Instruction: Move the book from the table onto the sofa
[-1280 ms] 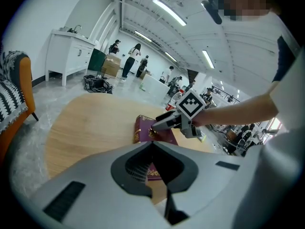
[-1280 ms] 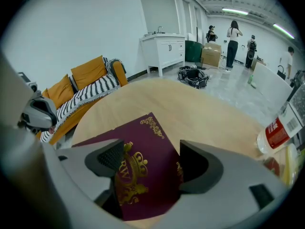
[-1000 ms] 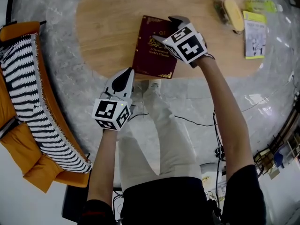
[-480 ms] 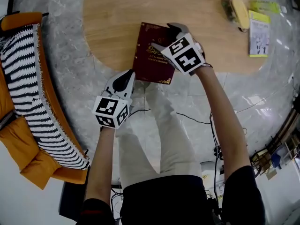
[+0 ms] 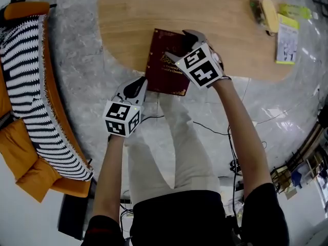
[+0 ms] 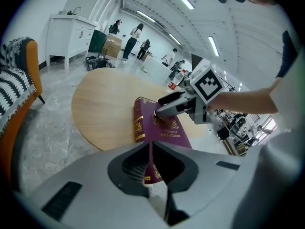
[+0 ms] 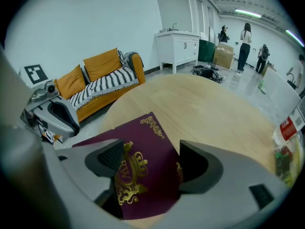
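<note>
An open, lab-like hall: ceiling strip lights (image 7: 250, 13), a white cabinet (image 7: 180, 46) and an orange sofa (image 7: 102, 63) beyond the fingers (image 7: 202, 168).

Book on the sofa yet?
No, the book lies on the table, and the sofa at the left of the head view has no book on it.

Book (image 5: 163, 65) lies lower in the frame than one second earlier, having slid with the right gripper (image 5: 177, 46) toward the near edge of the table (image 5: 128, 29), which it now overhangs further. Left gripper (image 5: 137, 86), left of centre, stands nearer the book's lower left corner.
</note>
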A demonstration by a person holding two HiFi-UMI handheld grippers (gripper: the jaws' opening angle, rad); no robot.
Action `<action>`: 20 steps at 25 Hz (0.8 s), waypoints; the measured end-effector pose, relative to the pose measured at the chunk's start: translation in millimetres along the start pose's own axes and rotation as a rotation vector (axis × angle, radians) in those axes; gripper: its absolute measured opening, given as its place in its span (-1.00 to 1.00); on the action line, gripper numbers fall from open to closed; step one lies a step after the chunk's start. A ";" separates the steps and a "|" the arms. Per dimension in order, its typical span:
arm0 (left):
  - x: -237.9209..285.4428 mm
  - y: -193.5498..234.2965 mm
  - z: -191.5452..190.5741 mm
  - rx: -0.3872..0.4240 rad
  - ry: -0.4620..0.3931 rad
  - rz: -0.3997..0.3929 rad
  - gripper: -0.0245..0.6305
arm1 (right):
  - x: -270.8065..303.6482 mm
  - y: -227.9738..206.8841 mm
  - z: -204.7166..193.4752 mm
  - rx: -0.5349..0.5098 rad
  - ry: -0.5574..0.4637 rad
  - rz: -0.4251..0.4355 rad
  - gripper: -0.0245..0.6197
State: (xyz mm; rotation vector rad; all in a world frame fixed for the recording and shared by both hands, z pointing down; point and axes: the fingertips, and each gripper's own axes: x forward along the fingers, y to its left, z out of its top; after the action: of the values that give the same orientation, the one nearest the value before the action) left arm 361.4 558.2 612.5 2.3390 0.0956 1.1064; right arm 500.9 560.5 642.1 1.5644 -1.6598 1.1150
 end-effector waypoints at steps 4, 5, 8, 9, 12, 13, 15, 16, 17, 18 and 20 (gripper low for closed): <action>-6.4 4.9 -8.5 -0.030 -0.009 -0.004 -0.87 | 0.9 14.9 -2.5 -0.027 0.009 0.008 0.22; -7.9 5.7 -12.5 -0.044 -0.006 -0.013 -0.87 | 1.6 19.2 -3.3 -0.031 0.010 0.010 0.22; -9.6 5.9 -25.3 -0.094 0.019 -0.055 -0.74 | 2.9 29.1 -4.9 -0.038 0.011 0.013 0.22; -9.4 6.2 -28.8 -0.114 0.026 -0.068 -0.67 | 3.0 31.0 -5.0 -0.038 0.011 0.012 0.22; -9.2 9.5 -38.0 -0.163 0.035 -0.082 -0.51 | 2.9 34.9 -8.1 -0.037 0.017 0.006 0.22; -9.3 11.4 -41.3 -0.171 0.036 -0.080 -0.47 | 3.2 36.5 -9.4 -0.036 0.019 0.005 0.22; -9.5 15.8 -47.5 -0.186 0.039 -0.080 -0.39 | 3.6 40.6 -10.6 -0.036 0.018 0.004 0.22; -9.2 17.6 -49.7 -0.199 0.038 -0.086 -0.33 | 3.7 43.0 -9.5 -0.038 0.011 0.005 0.22; -8.5 18.7 -51.4 -0.216 0.038 -0.097 -0.28 | 3.6 45.6 -8.3 -0.041 0.005 0.007 0.22; -7.3 19.3 -52.8 -0.235 0.038 -0.112 -0.22 | 3.3 48.1 -7.9 -0.045 0.002 0.009 0.22; -3.4 19.3 -56.3 -0.266 0.046 -0.148 -0.14 | 3.0 52.4 -9.0 -0.055 0.002 0.009 0.22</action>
State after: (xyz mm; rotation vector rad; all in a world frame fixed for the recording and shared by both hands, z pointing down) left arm 314.6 565.9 648.8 2.0371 0.1281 1.0328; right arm 447.9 564.6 639.8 1.5224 -1.6836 1.0659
